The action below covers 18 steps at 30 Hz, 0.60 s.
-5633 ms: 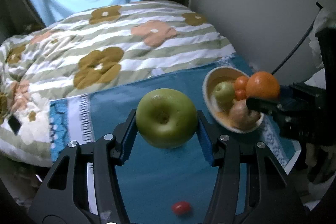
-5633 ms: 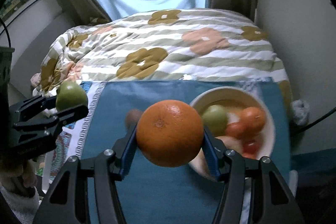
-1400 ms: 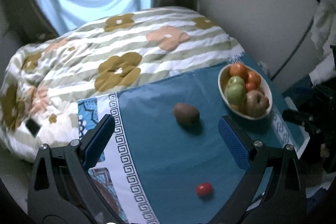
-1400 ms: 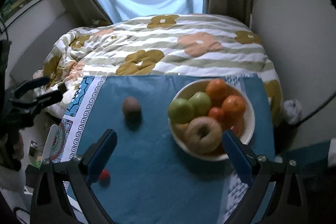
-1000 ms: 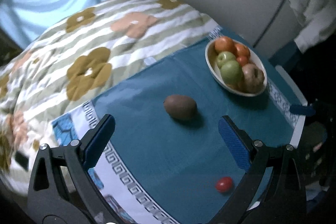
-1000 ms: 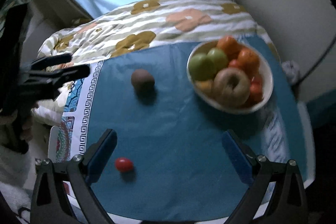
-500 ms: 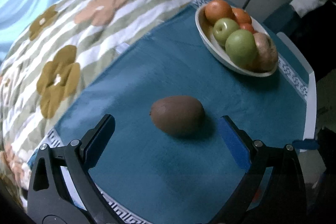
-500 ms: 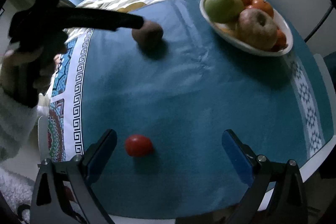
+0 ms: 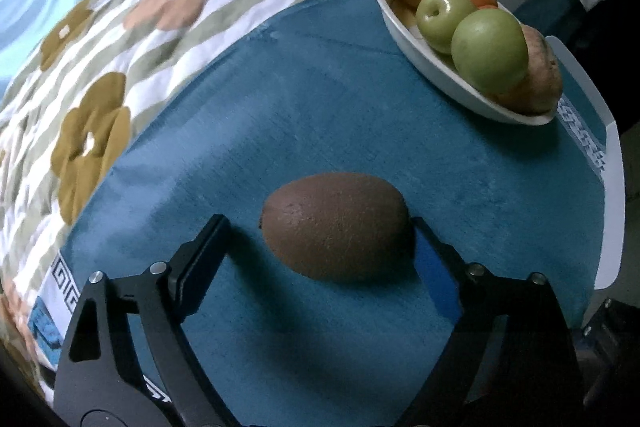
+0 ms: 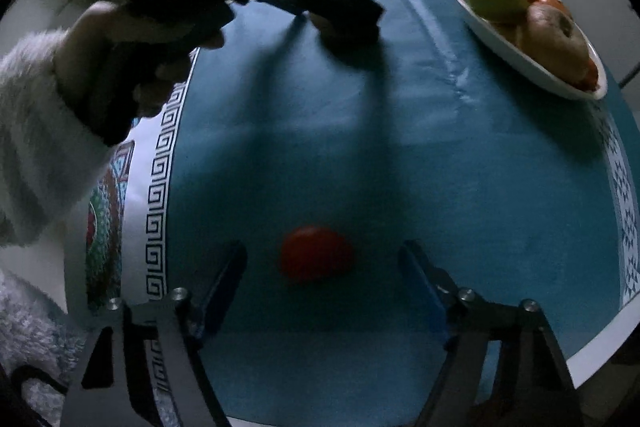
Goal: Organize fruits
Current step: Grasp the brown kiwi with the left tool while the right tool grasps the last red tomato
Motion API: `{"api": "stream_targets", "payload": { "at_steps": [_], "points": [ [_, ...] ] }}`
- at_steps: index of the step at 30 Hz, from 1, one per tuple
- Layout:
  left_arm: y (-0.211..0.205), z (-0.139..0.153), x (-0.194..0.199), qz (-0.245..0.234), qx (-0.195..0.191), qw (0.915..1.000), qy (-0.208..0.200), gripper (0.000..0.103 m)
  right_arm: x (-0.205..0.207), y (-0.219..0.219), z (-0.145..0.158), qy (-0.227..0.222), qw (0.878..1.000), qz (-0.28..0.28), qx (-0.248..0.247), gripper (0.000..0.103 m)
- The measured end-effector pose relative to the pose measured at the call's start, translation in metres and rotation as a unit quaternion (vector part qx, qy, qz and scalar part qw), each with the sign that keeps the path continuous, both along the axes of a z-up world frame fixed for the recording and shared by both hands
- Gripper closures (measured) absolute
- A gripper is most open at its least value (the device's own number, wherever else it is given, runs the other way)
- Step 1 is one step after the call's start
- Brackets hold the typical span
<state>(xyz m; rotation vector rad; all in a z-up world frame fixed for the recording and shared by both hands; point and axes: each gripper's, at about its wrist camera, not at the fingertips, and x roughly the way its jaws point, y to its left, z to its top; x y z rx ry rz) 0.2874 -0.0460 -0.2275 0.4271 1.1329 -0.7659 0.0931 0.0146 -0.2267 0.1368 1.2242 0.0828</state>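
A brown kiwi (image 9: 336,227) lies on the teal tablecloth (image 9: 320,99), between the fingers of my left gripper (image 9: 318,227). The jaws are closing; the right pad (image 9: 434,267) sits at the kiwi's end and a gap shows on the left side. A small red tomato (image 10: 316,253) lies between the fingers of my right gripper (image 10: 322,255), whose jaws are closing with gaps on both sides. In the right wrist view the left gripper (image 10: 344,17) covers most of the kiwi. A white bowl (image 9: 436,75) holds green apples, oranges and other fruit.
A bed with a flowered striped duvet (image 9: 120,47) borders the table's far side. The bowl (image 10: 516,57) stands at the far right. The table's white edge (image 9: 612,187) runs along the right. A hand in a fluffy white sleeve (image 10: 36,131) holds the left gripper.
Both grippers have come down to the cloth, the left around the kiwi and the right around the tomato, and their jaws have narrowed. The green apple and orange held earlier now lie in the bowl.
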Motion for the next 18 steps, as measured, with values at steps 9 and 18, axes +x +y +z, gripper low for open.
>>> {"api": "stream_targets", "payload": {
  "at_steps": [9,18],
  "points": [
    [-0.001,-0.001,-0.003,-0.009,-0.004,0.9999,-0.012,0.019,-0.009,0.014,-0.006,-0.001,1.0,0.019,-0.023,0.05],
    [0.001,0.003,-0.009,-0.011,-0.011,0.9998,-0.013,0.032,-0.013,0.022,-0.004,-0.005,0.999,0.026,-0.041,0.07]
  ]
}}
